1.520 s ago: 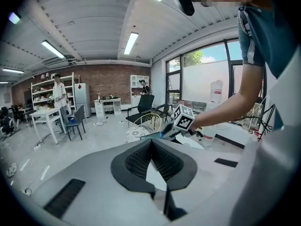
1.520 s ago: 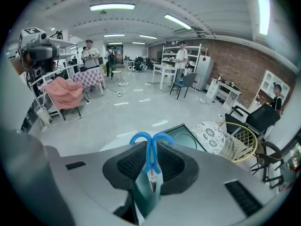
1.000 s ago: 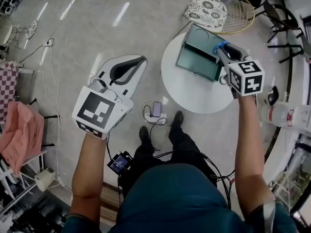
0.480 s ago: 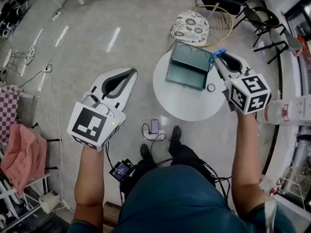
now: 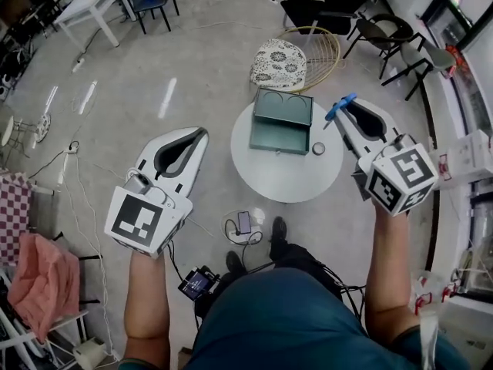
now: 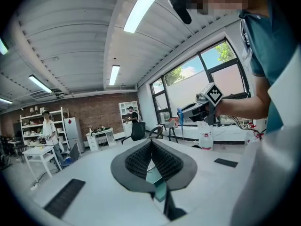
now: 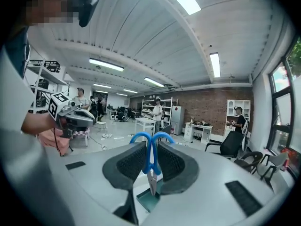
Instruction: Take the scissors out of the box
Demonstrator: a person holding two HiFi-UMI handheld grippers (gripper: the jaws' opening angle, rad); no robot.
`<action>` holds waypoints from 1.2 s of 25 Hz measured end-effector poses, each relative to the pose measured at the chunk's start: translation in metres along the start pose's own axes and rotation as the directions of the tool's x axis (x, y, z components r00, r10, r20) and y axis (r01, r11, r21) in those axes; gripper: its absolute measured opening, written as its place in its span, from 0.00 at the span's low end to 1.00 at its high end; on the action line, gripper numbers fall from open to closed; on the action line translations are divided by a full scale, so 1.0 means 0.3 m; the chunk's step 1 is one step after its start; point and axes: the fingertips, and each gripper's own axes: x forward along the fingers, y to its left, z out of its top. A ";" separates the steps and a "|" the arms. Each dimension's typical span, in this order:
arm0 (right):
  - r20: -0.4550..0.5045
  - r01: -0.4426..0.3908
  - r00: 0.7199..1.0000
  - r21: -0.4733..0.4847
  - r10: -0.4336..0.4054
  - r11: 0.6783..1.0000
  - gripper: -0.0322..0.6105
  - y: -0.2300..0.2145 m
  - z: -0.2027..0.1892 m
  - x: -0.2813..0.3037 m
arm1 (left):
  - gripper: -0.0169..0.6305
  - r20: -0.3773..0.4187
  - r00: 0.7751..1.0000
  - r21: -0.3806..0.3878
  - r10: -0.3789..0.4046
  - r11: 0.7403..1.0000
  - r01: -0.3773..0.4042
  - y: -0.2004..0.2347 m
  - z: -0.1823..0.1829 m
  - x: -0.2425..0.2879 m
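My right gripper is raised beside the round white table and is shut on the blue-handled scissors. In the right gripper view the scissors stand between the jaws, blue loops up and blades pointing down. The teal box lies open on the white table, left of and below the scissors. My left gripper hangs over the floor far left of the table, jaws shut with nothing between them. The left gripper view shows its closed pads and the right gripper in the distance.
A small dark round object lies on the table beside the box. A cushioned wicker chair stands behind the table. A power strip with a phone lies on the floor by my feet. Black chairs are at the back right.
The right gripper has lifted the scissors up and away from the box, to its right. The head view has tilted, so the table sits lower and further from both grippers.
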 end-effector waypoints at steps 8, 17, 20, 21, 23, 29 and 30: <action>0.079 0.033 0.996 -0.022 -0.032 0.999 0.20 0.138 0.091 -0.257 | 0.05 0.084 0.995 0.027 -0.055 0.998 0.053 -0.115 0.089 -0.109; 0.071 0.070 0.995 -0.035 -0.067 0.997 0.20 0.188 0.095 -0.366 | 0.05 0.096 0.991 0.048 -0.097 0.995 0.093 -0.162 0.118 -0.122; 0.067 0.081 0.995 -0.032 -0.079 0.996 0.20 0.181 0.096 -0.383 | 0.05 0.096 0.989 0.051 -0.109 0.993 0.104 -0.173 0.127 -0.116; 0.065 0.083 0.995 -0.032 -0.081 0.996 0.20 0.180 0.098 -0.386 | 0.05 0.095 0.989 0.052 -0.111 0.993 0.107 -0.174 0.130 -0.115; 0.059 0.086 0.995 -0.032 -0.084 0.996 0.20 0.184 0.096 -0.385 | 0.05 0.094 0.989 0.051 -0.115 0.993 0.111 -0.173 0.127 -0.119; 0.050 0.085 0.995 -0.027 -0.084 0.996 0.20 0.180 0.078 -0.384 | 0.05 0.085 0.989 0.049 -0.117 0.992 0.113 -0.179 0.118 -0.114; 0.049 0.085 0.995 -0.026 -0.083 0.996 0.20 0.177 0.076 -0.384 | 0.05 0.082 0.990 0.048 -0.115 0.993 0.111 -0.179 0.117 -0.111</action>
